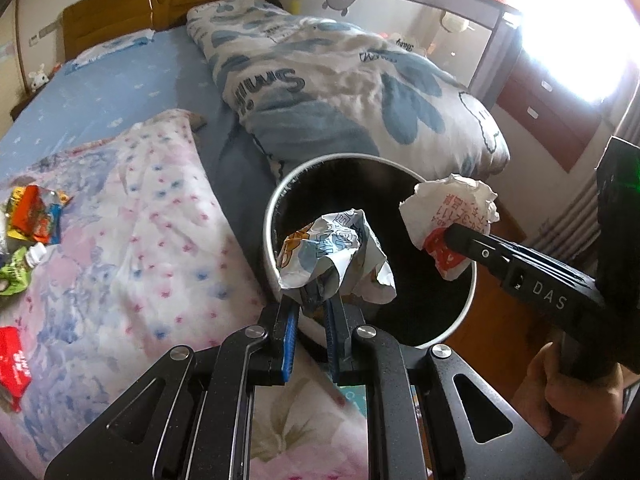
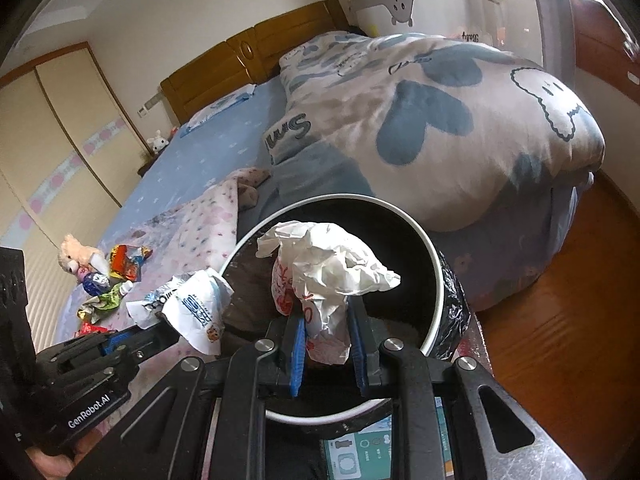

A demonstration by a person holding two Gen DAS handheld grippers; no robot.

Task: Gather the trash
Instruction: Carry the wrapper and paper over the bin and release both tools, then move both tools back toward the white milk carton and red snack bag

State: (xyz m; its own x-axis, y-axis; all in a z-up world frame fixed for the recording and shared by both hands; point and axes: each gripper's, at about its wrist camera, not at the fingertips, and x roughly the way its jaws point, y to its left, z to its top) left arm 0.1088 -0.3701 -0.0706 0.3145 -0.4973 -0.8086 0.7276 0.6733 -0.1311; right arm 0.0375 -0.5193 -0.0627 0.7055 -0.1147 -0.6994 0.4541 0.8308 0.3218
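The bed (image 1: 120, 80) is filling the room, with a folded quilt (image 1: 340, 80) lying at twelve o'clock. The black-lined trash bin (image 2: 436, 280) is standing against its edge, mouth open to receive waste. The right gripper (image 2: 326, 344) is clenching a white crumpled wrapper (image 2: 332, 268) over the opening; the left gripper (image 1: 312, 312) is gripping a blue printed wrapper (image 1: 336, 252) over the near rim, both seemingly poised for dropping. More litter (image 1: 32, 220) is waiting at nine o'clock.

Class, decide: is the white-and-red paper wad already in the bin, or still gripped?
Still gripped: the right gripper pinches the paper wad above the open bin.
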